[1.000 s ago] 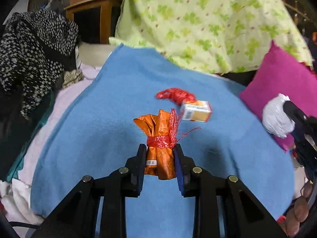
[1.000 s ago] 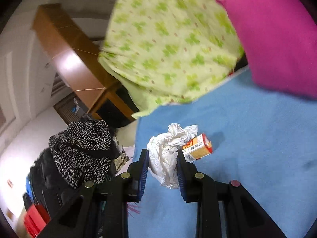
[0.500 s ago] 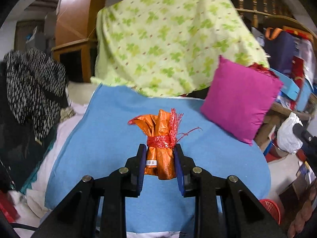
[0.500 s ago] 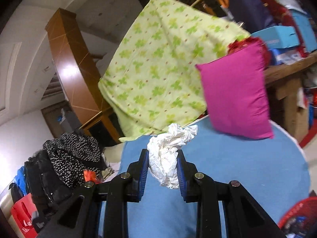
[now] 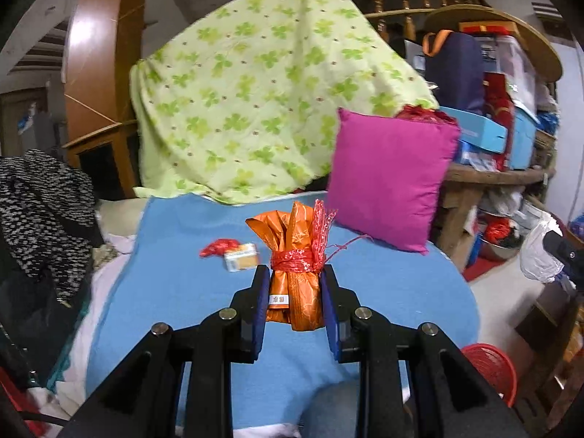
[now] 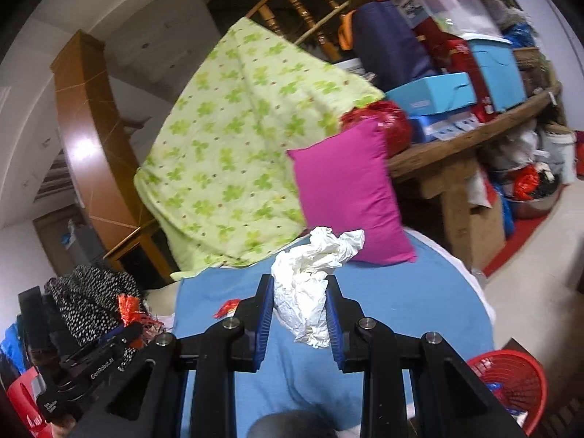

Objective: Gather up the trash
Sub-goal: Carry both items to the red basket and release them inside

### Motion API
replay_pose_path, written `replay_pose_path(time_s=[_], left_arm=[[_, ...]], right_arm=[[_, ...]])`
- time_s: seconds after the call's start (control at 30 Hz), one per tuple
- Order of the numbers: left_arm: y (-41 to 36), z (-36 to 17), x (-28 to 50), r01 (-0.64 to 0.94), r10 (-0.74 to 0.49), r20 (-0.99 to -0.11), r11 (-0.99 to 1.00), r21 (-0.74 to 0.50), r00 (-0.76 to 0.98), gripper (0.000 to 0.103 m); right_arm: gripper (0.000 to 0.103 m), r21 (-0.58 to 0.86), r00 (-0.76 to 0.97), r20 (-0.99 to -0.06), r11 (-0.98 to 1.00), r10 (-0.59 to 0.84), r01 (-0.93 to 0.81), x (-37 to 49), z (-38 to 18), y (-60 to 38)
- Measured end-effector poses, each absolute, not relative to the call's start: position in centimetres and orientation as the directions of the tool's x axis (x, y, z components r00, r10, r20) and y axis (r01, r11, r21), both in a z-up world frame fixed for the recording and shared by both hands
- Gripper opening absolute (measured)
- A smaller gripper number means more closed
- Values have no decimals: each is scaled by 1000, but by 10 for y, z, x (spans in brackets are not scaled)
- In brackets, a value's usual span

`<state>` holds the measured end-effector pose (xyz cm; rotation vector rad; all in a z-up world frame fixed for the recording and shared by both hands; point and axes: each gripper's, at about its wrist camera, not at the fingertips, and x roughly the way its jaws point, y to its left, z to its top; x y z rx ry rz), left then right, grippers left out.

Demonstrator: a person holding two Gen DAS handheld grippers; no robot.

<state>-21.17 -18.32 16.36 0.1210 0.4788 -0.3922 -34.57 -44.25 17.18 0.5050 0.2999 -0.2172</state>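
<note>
Two pieces of trash are held, one per gripper. The left gripper [image 5: 295,286] clamps an orange wrapper bundle [image 5: 295,284] tied with red string; the right gripper [image 6: 300,306] clamps one crumpled white tissue [image 6: 310,284]. Both are raised above the blue blanket [image 5: 383,292]. Two items remain there: one small box [image 5: 242,256] touching one red scrap [image 5: 218,247]. One magenta cushion [image 5: 387,179] leans beside a green-patterned sheet [image 5: 255,102]. One red basket [image 6: 511,376] stands on the floor. Compared with a second ago, both grippers sit higher and further back, exposing cluttered shelves.
</note>
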Motion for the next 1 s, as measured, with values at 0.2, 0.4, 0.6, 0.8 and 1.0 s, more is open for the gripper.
replay_pose_path(time_s=[0.2,0.4,0.6,0.8,1.0], left_arm=[[-219,149,-221,504,-420,-549,864,1,723,29],[-256,136,-232,593,-476,-597,805,0,646,29],[-297,119,-246,664,-500,-634,748,28,590,29],[-322,99,-252,718,-530,-688,696,-19,496,29],[-331,87,-249,760,-615,-703,629,-163,358,29]], right_arm=[[29,434,915,-351,831,-199,347,-370,164,-461],[29,434,891,-379,803,-250,410,-385,152,-484],[29,443,863,-417,766,-284,466,-398,132,-506],[29,468,840,-453,722,-299,510,-415,111,-527],[29,462,811,-486,692,-325,554,-433,102,-537]])
